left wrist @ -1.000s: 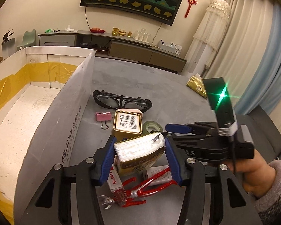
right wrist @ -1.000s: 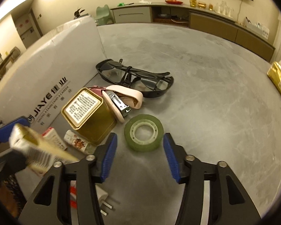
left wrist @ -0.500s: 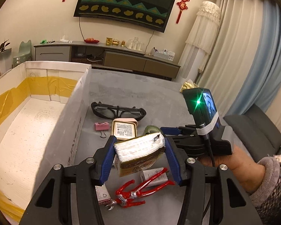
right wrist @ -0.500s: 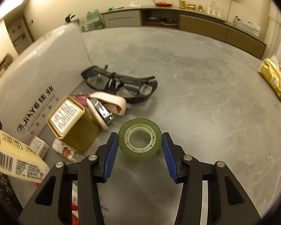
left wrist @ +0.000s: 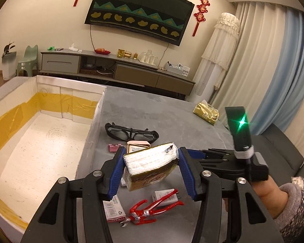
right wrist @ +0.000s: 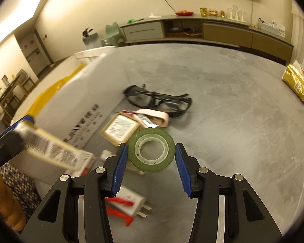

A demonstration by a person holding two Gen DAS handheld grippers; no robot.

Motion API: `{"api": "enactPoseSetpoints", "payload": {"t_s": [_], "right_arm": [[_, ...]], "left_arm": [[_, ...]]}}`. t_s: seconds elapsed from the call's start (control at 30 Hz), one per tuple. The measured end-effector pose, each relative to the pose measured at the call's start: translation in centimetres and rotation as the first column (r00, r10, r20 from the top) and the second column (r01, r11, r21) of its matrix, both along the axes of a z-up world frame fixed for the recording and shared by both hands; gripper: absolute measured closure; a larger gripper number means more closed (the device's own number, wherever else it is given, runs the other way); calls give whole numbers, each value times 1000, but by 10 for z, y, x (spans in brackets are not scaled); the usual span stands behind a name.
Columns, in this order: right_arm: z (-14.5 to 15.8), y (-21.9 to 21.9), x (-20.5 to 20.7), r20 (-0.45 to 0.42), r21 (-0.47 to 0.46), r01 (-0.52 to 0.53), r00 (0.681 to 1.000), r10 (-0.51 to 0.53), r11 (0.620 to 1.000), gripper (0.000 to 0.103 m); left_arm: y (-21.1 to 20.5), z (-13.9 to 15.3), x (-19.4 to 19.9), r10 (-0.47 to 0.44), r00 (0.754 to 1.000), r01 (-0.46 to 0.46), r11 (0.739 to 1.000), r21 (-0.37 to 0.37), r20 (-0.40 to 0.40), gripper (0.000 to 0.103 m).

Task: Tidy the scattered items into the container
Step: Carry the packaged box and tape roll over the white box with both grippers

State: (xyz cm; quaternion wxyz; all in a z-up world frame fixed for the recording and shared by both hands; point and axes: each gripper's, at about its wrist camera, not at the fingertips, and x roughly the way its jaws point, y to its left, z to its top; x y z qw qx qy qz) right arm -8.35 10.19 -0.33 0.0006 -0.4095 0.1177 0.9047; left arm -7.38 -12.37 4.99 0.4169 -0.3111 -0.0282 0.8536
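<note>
Left gripper (left wrist: 151,168): its blue pads are clamping a gold-and-white packet (left wrist: 150,167) and holding it in the air, tilted, beside the right wall of the white box (left wrist: 91,133).
Right gripper (right wrist: 151,161): its fingers are squeezing a green tape roll (right wrist: 151,150) from both sides; the roll is standing on edge between the pads, and it looks lifted off the table, though the blur makes that hard to confirm.
White box: it is sitting on the grey table (left wrist: 162,113), open at the top, with yellow tape running around its inner walls; its floor is showing bare in the left wrist view.
Black glasses (left wrist: 131,132): they are lying folded on the table just right of the box's right wall, toward its far end.
Pink binder clip (left wrist: 116,148): it is lying near the box wall, just in front of the glasses.
Gold tin (right wrist: 120,128): it is standing near the box's printed side, with a pink stapler (right wrist: 154,117) leaning against it on the side away from the box.
Red toy figure (left wrist: 150,210): it is lying flat on the table near the box's closest corner, across a white plug (left wrist: 165,196).
Small red-and-white carton (left wrist: 113,210): it is lying beside the toy, on the box side.
Gold bag (left wrist: 206,113): it is resting well apart from the box, at the table's far right edge.
Person's hand (left wrist: 273,198): it is gripping the right tool's handle, a fleecy sleeve covering the wrist.
</note>
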Motion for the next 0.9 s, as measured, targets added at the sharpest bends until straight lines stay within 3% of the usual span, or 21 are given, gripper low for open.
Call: {"api": "enactPoseSetpoints", "payload": {"t_s": [0.23, 0.4, 0.6, 0.9], "right_arm": [[18, -34, 17, -34, 42, -32, 999, 33, 999, 53], [27, -47, 28, -46, 97, -14, 999, 18, 995, 53], [39, -60, 39, -68, 118, 6, 998, 2, 993, 53], [60, -87, 49, -124, 149, 12, 992, 6, 989, 53]], "left_arm": [[-7, 9, 4, -2, 1000, 2, 999, -44, 0, 50], [-8, 11, 11, -36, 999, 37, 992, -123, 11, 50], [-21, 17, 24, -31, 999, 23, 982, -187, -39, 50], [-50, 26, 41, 17, 995, -38, 976, -215, -100, 50]]}}
